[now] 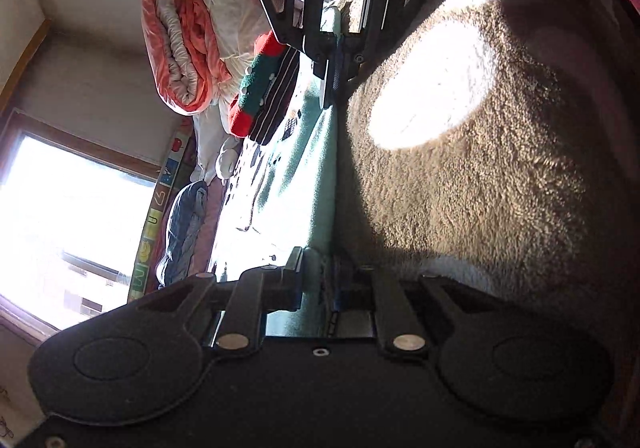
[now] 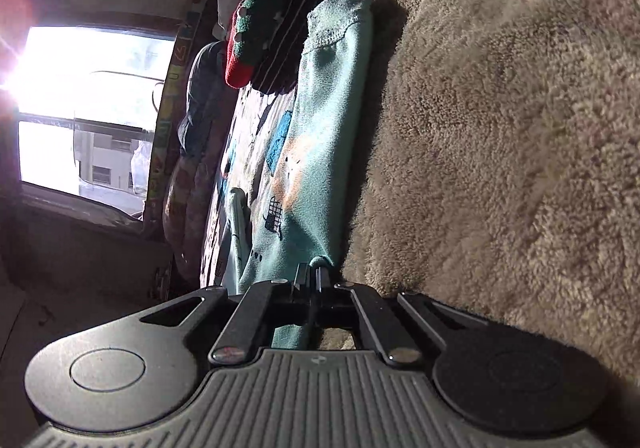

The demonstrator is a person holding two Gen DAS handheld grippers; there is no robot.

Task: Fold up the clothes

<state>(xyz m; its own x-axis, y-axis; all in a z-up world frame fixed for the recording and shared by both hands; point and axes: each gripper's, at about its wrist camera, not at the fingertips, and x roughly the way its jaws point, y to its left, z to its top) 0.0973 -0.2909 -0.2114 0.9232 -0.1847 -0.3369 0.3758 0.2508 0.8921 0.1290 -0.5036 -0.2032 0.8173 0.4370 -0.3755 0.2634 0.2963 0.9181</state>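
Both claws are pinching the same teal garment (image 2: 320, 120), which hangs stretched between them just beside a brown fleece blanket (image 2: 500, 128) on the bed. The right claw (image 2: 316, 276) is pressed together on one corner of the cloth; the left claw (image 1: 320, 268) grips the opposite edge, with the right tool visible at the far end of its view. The main risk is a slip: each hold looks like a thin bite of hem, so a sharp pull could free one corner and collapse the fold. Uneven tension could also skew the crease, or the fabric could drag on the fleece and bunch up.
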